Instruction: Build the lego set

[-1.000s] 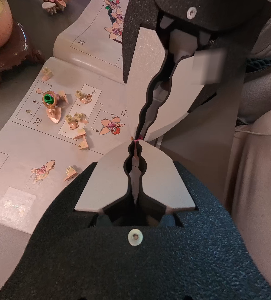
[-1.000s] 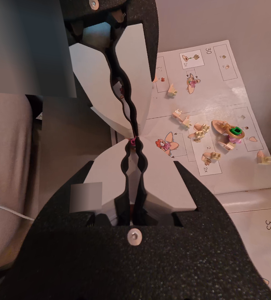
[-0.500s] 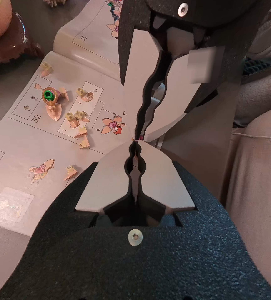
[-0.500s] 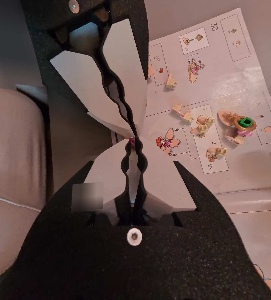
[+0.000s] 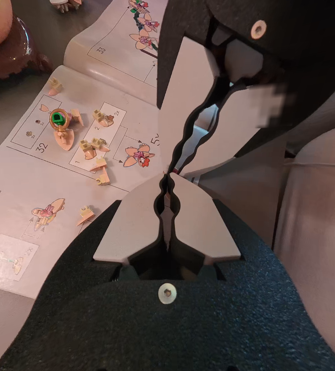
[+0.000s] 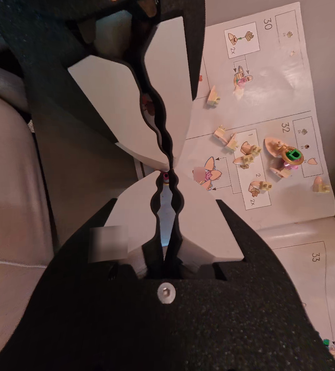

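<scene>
My left gripper (image 5: 166,177) is shut on a small peach lego piece (image 5: 168,195), mostly hidden between the pads. My right gripper (image 6: 167,173) is shut on a tiny pink lego piece (image 6: 165,176). The two grippers meet tip to tip above the near edge of the open instruction booklet (image 5: 32,180). The right gripper (image 5: 172,170) enters the left wrist view from the upper right. The left gripper (image 6: 169,163) enters the right wrist view from above. A gold ring with a green piece on a peach petal (image 5: 59,120) lies on the booklet, also in the right wrist view (image 6: 289,158).
Several loose tan and peach petal pieces (image 5: 94,148) are scattered on the booklet (image 6: 283,90), also in the right wrist view (image 6: 247,150). A glossy brown stand (image 5: 6,60) sits at the far left. A person's beige-clad leg (image 5: 319,220) lies beside the grippers. Only a small space, under 4 cm, lies between the two pairs of fingers.
Both grippers stay shut and tip to tip. The right gripper has swung and tilted relative to the left, and the booklet looks closer in the right wrist view.
</scene>
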`<state>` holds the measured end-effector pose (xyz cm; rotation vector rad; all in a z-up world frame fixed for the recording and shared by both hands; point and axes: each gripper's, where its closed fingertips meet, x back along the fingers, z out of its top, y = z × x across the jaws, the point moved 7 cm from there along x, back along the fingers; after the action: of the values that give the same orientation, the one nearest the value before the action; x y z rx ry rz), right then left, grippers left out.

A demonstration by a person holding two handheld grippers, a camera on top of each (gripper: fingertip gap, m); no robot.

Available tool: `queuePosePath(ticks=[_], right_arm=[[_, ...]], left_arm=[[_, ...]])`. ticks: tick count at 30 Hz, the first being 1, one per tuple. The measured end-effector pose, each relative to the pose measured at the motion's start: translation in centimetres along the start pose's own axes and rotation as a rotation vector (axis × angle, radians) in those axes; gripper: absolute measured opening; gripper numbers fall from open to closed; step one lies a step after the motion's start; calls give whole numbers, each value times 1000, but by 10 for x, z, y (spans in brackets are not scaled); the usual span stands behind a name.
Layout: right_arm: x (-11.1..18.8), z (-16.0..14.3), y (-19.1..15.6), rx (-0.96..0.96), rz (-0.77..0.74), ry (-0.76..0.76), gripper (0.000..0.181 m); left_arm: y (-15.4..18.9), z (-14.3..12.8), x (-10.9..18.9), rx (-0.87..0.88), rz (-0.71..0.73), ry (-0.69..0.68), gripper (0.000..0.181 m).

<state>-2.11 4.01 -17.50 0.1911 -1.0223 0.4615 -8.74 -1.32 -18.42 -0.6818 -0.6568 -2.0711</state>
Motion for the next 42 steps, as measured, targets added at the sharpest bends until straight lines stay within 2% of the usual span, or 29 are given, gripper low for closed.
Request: queuePosePath(ticks=[6, 10, 13, 16, 20, 26, 42], right_arm=[[0, 2, -1, 22, -15, -19, 6], [0, 1, 0, 16, -16, -4, 6], [0, 2, -1, 32, -29, -13, 6], [0, 1, -1, 14, -21, -13, 6], [0, 1, 0, 3, -15, -12, 6], [0, 3, -2, 24, -40, -40, 6], [-1, 3, -4, -130, -67, -33, 6]], left_arm=[[-1, -1, 0, 18, -19, 28, 0], [-4, 5, 23, 76, -66, 168, 0], [-10, -6, 26, 47, 22, 82, 0], [-3, -10, 20, 39, -21, 68, 1], [-3, -13, 15, 29, -1, 34, 3], [-1, -14, 12, 29, -8, 49, 2], [-3, -14, 10, 54, -18, 82, 0]])
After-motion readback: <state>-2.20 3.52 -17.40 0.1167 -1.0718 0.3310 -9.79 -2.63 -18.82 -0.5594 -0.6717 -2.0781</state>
